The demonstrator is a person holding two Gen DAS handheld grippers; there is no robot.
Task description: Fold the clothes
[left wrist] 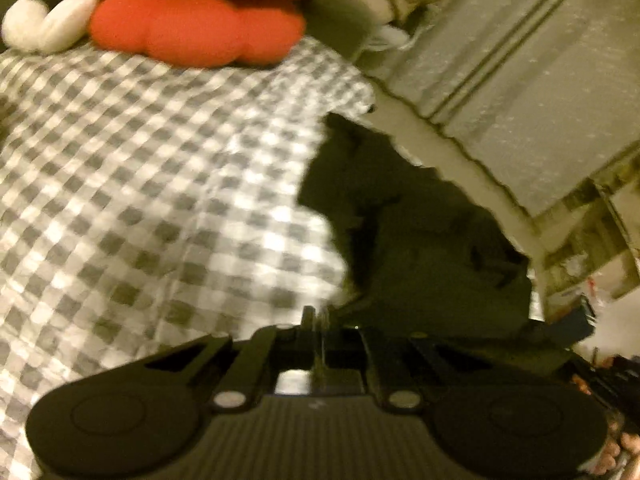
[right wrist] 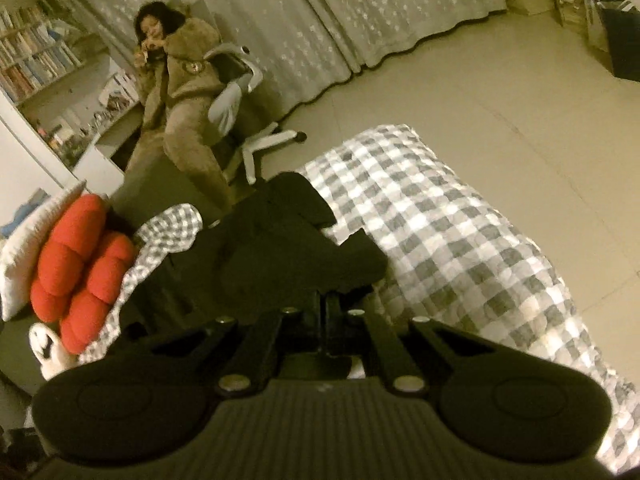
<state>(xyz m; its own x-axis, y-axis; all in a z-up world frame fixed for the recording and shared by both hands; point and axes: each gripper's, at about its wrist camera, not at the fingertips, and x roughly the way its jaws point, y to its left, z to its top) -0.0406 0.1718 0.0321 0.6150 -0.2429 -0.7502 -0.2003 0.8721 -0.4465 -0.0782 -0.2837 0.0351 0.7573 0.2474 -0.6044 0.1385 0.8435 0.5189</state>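
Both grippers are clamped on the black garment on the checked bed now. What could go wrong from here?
1. The left gripper and right gripper each pinch only a small edge of the black garment, so it may slip free.
2. The garment is still bunched, so creases may get folded in.
3. The garment lies near the edge of the checked bedcover; loose fabric could slide off toward the floor.

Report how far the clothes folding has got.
Done: nothing looks folded; the black garment lies rumpled on the checked bedcover. In hand: the left gripper and right gripper are each shut on an edge of it. Left: every fold.
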